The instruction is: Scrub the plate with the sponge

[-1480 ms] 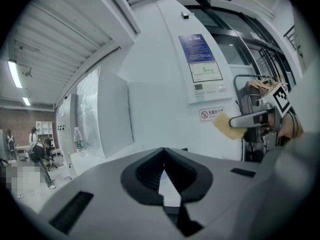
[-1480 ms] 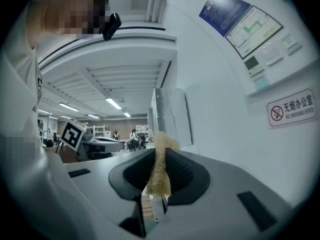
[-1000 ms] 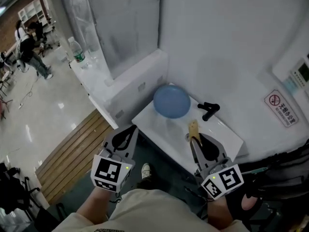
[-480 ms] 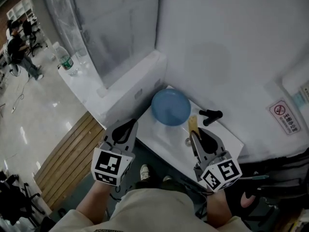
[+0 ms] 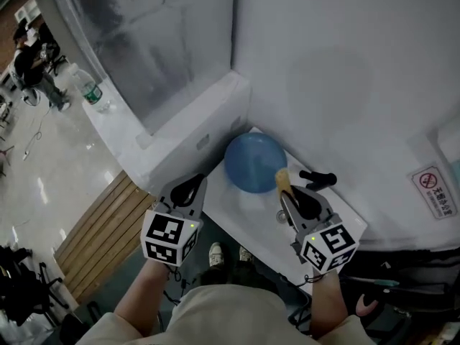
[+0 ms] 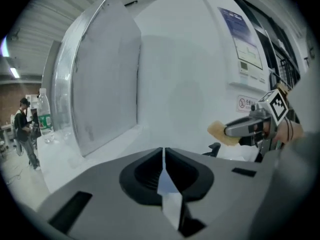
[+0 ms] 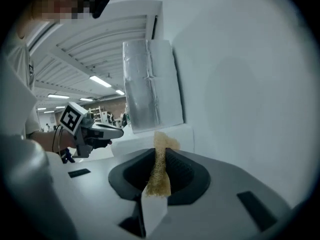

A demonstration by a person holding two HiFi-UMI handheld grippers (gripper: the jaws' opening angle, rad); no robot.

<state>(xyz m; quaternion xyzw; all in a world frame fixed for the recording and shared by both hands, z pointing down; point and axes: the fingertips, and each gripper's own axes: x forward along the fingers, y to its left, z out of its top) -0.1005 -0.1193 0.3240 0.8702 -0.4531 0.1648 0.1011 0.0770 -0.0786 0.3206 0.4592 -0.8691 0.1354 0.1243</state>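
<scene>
Right hand-held gripper [image 5: 285, 195]: clamped on the sponge [image 5: 282, 177]. In its own view the sponge is squeezed thin between the jaws, its top poking past the tips.
Left hand-held gripper [image 5: 191, 186]: jaws together, nothing between them. It is held at the near-left edge of the worktop [image 5: 248, 210], below and left of the plate [image 5: 249, 161].
Change, right: carried forward and a little left over the last second. A second back the sponge tip sat short of the plate, with bare worktop between them. In the head view it now overlaps the plate's right rim.
Change, left: little. It stays closed and empty and keeps its place by the worktop edge.
Plate: blue, at the far-left end of the white worktop, close to the wall corner. It holds the same spot on the worktop as before.
Black handle [image 5: 317, 178]: just right of the sponge, apart from the plate.
Contact: cannot tell from above whether the sponge touches the rim or hovers over it. Neither gripper view shows the plate.
Meaning for task: the approach looks about done, and scrubbing is judged not yet begun.
Next move calls for: bringing the sponge down onto the plate's face and rubbing across it.
Risk: nothing holds the plate. It may skid toward the wall under the first stroke unless the left hand-held gripper steadies it.
</scene>
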